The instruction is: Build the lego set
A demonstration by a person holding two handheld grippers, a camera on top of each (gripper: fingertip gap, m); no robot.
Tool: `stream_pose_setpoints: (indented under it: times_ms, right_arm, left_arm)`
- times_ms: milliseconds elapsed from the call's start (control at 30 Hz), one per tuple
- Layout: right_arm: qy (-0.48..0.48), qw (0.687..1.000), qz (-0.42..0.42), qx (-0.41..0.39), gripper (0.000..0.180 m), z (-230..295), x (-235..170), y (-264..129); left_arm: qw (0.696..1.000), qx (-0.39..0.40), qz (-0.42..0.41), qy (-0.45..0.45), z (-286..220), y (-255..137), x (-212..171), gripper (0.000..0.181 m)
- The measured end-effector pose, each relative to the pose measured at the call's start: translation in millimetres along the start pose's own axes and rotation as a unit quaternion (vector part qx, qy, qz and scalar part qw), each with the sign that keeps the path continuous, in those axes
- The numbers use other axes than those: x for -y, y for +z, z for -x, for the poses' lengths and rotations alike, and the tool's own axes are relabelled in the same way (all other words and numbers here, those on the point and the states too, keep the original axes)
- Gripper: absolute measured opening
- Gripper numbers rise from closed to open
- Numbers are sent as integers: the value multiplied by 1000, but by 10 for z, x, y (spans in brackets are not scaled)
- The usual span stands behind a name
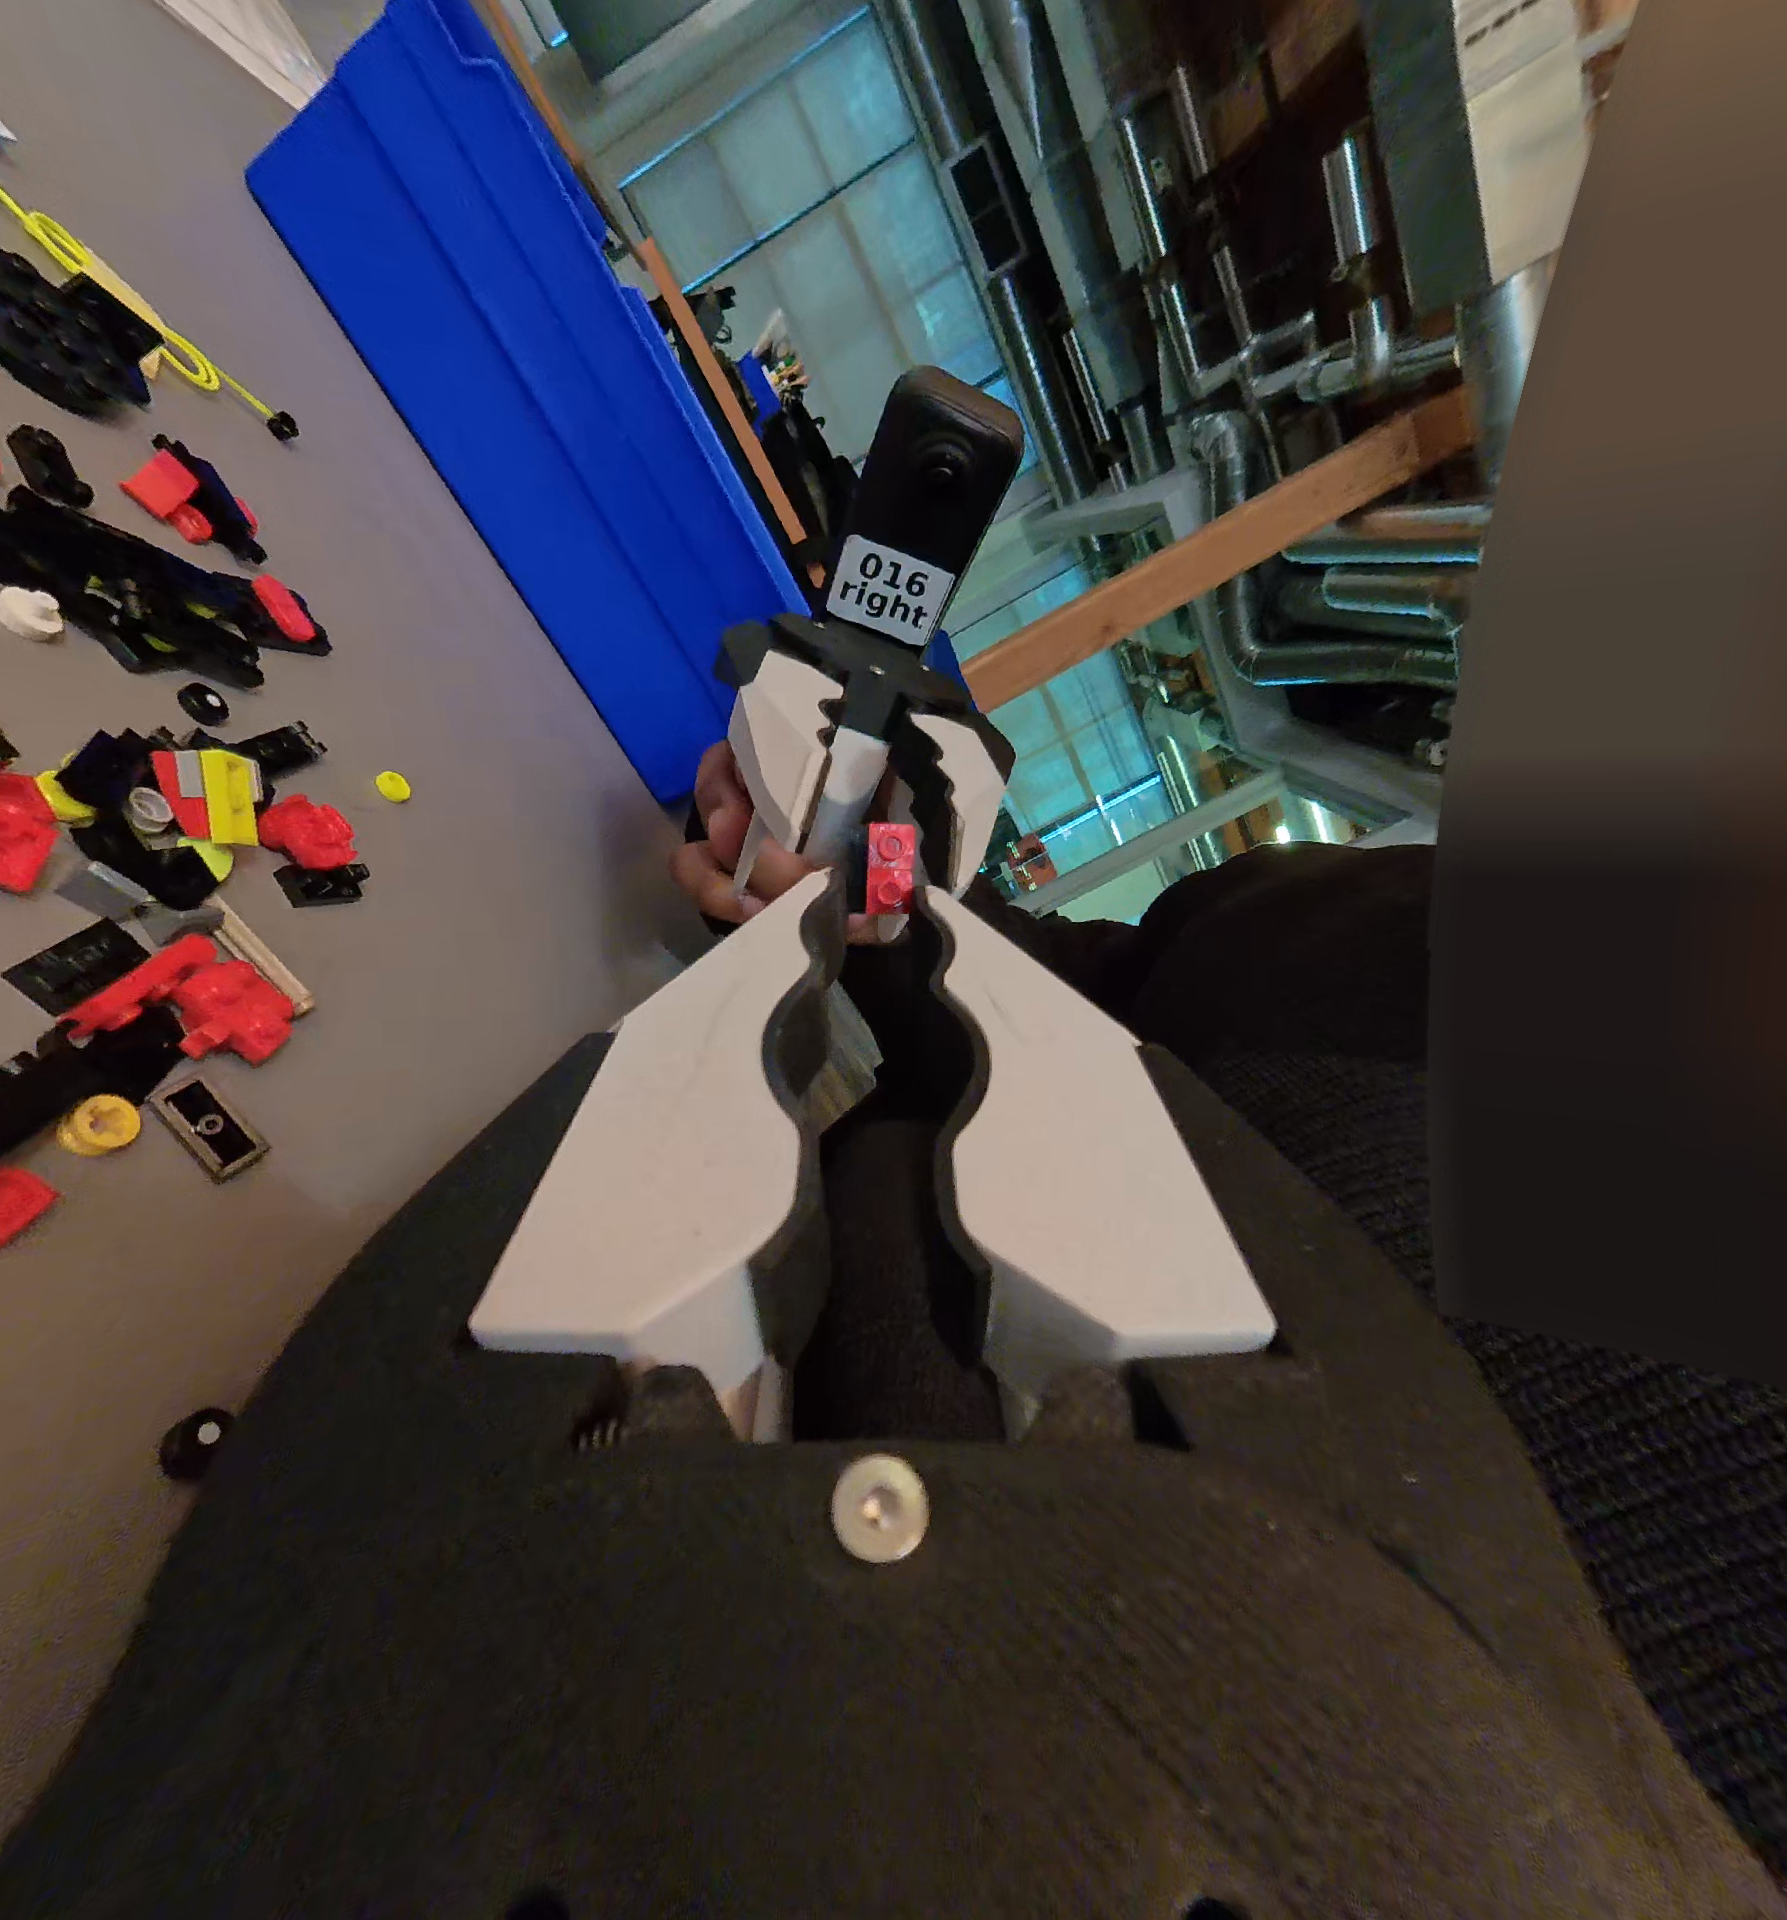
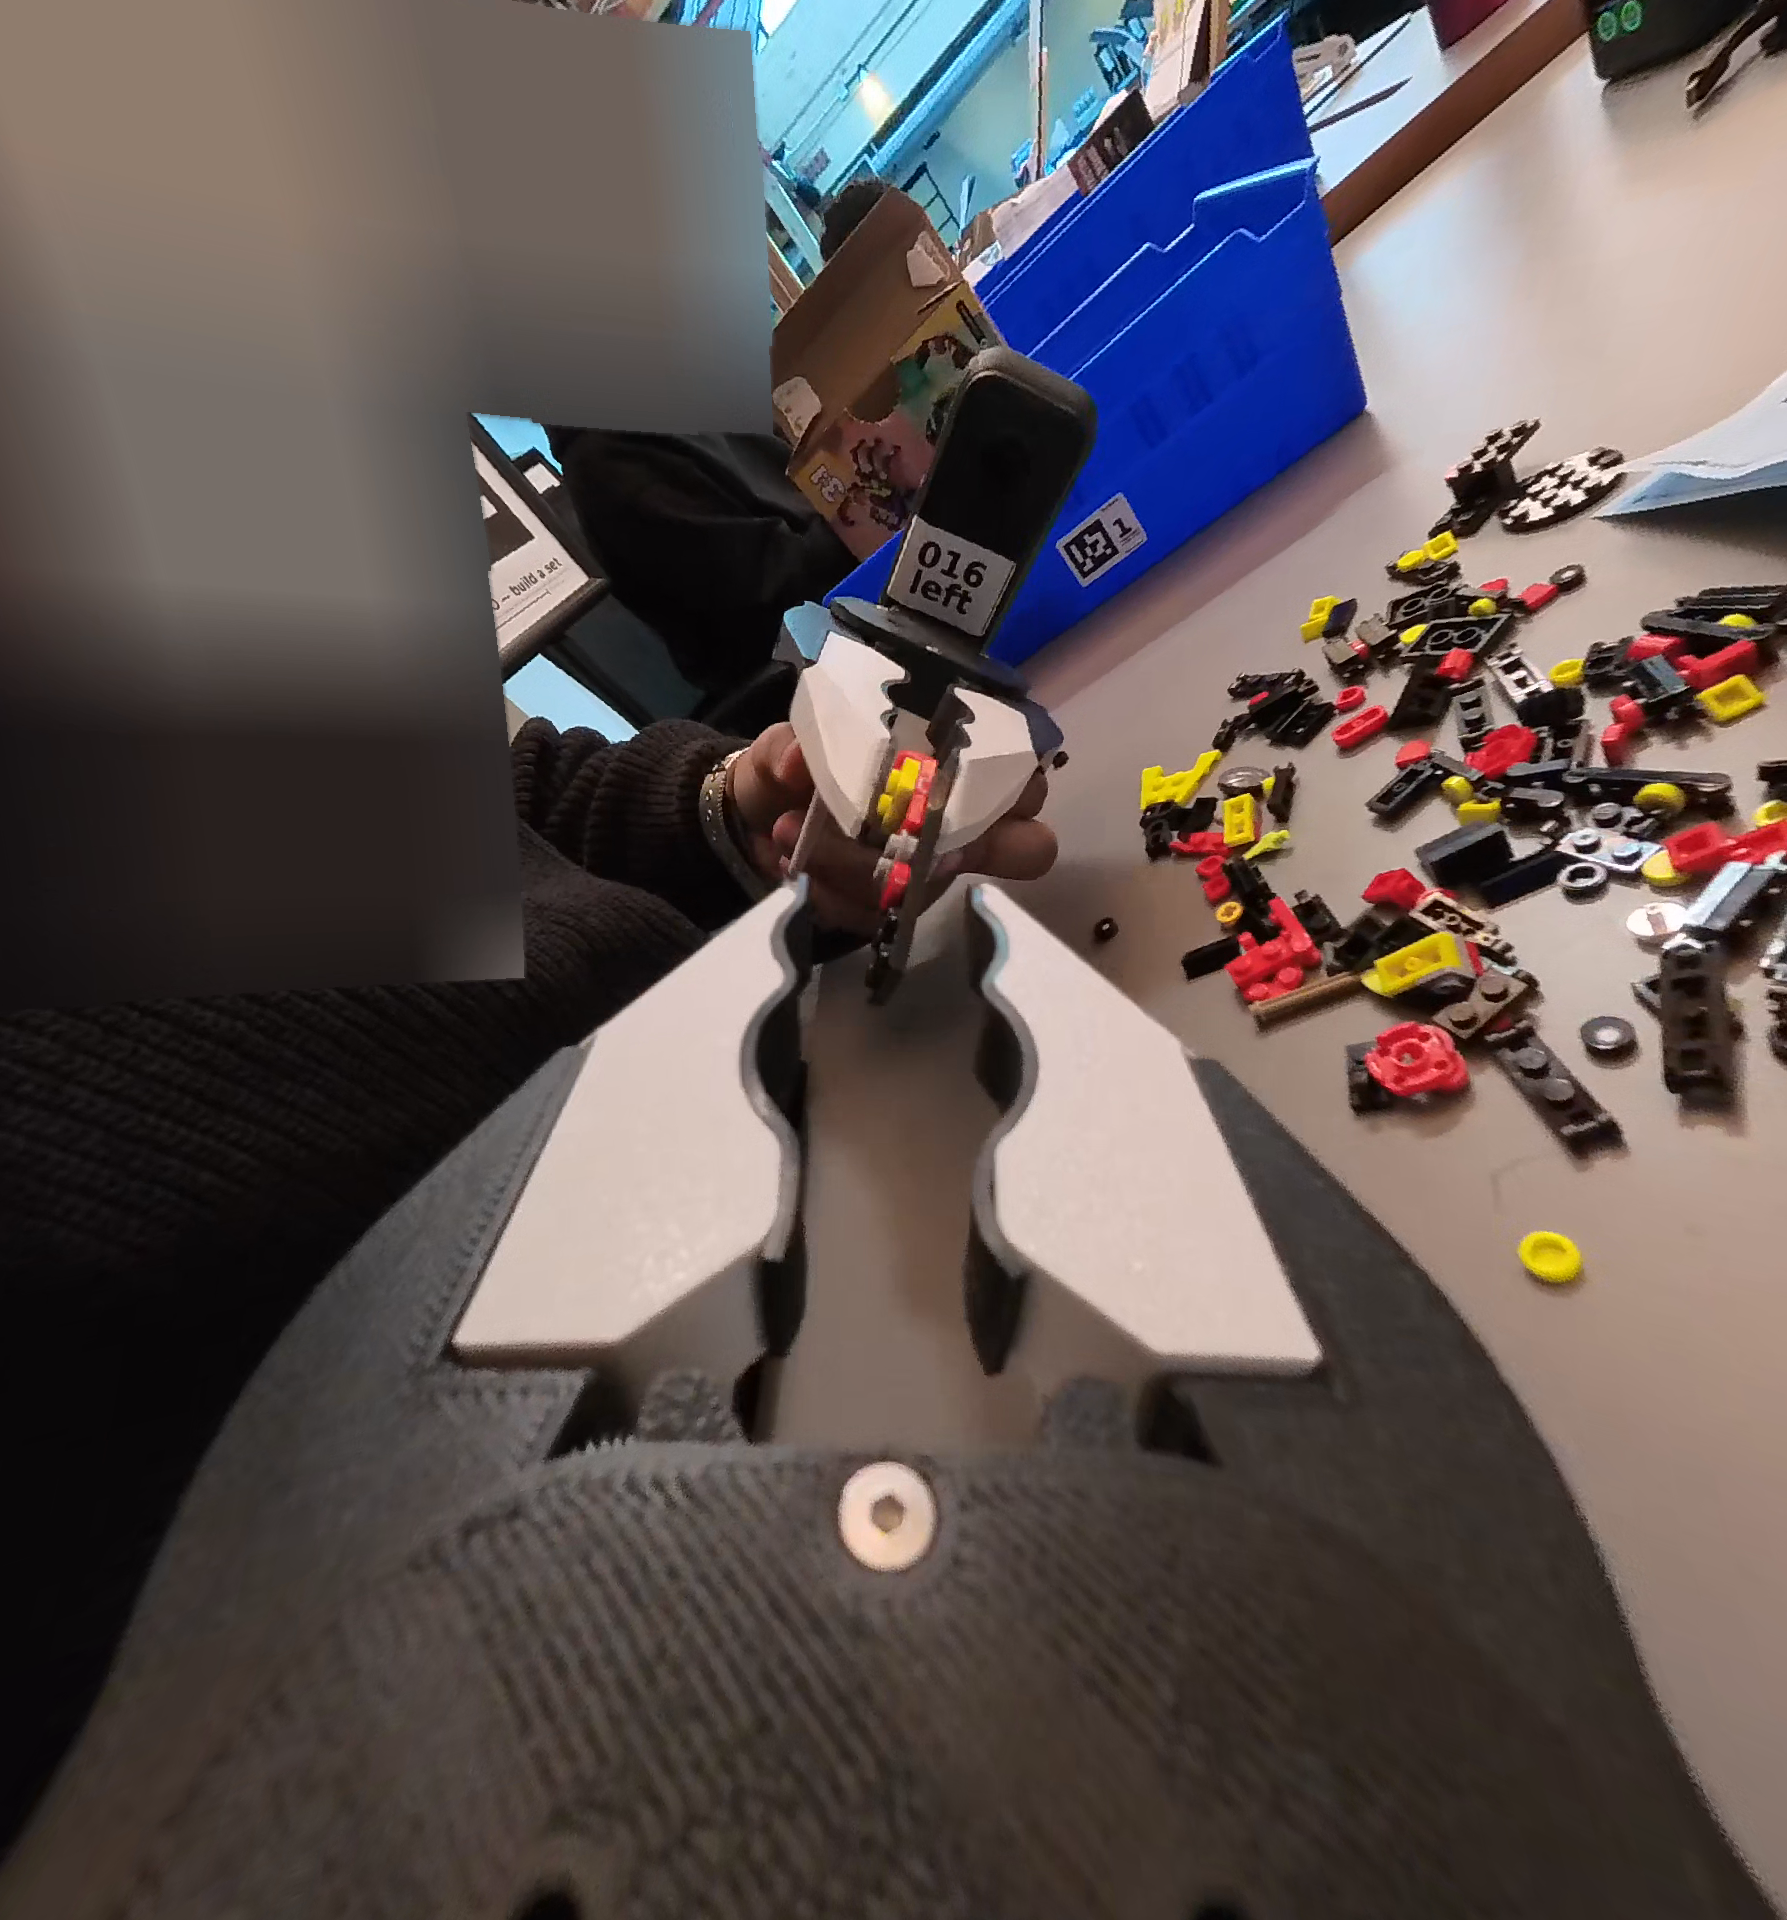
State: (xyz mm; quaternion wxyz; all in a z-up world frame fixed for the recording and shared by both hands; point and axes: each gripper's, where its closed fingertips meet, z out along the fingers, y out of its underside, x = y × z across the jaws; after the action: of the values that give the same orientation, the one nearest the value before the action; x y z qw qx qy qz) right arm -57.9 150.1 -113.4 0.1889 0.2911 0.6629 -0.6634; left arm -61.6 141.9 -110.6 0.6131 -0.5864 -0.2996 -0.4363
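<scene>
While both grippers are lifted above the desk (image 2: 1232, 1299) and face each other, the risk is mostly in the joining of the two parts. The left gripper (image 2: 894, 821) has its jaws closed on a partly built assembly (image 2: 899, 862) of black, red and yellow bricks, which hangs down out of the jaws. In its own view the gap between the fingers looks narrow, but the assembly is almost hidden there. The right gripper (image 1: 884, 873) seems to hold a small red brick (image 1: 890, 868) at its tips; in its own view the jaws stand apart and no brick shows, so I cannot tell the grip for sure.

I think the next step is to press the red brick onto the assembly. If the studs are not lined up, the push may turn the brick in the jaws or let it slip out. The long assembly is held only at one end, so pressure could bend it or break pieces off. A fallen piece would land among the loose bricks (image 2: 1491, 790) on the desk, near the blue bin (image 2: 1180, 343), and be hard to find.
</scene>
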Motion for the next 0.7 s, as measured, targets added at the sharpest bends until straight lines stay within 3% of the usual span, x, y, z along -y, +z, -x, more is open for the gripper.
stream_pose_setpoints:
  times_ms: [233,433,600,700]
  right_arm:
    - [-6,1000,2,-1,6,6,1,-14]
    - [-12,999,33,-22,4,-30,-72,-30]
    - [-15,999,29,-14,4,4,-54,-19]
    - [-17,1000,18,-13,4,3,-26,-33]
  left_arm:
    - [1000,-3,12,13,-30,30,-41,8]
    - [998,27,31,41,25,49,-98,8]
    - [1000,1,19,21,-34,42,-65,12]
    - [1000,6,4,17,-17,17,-13,23]
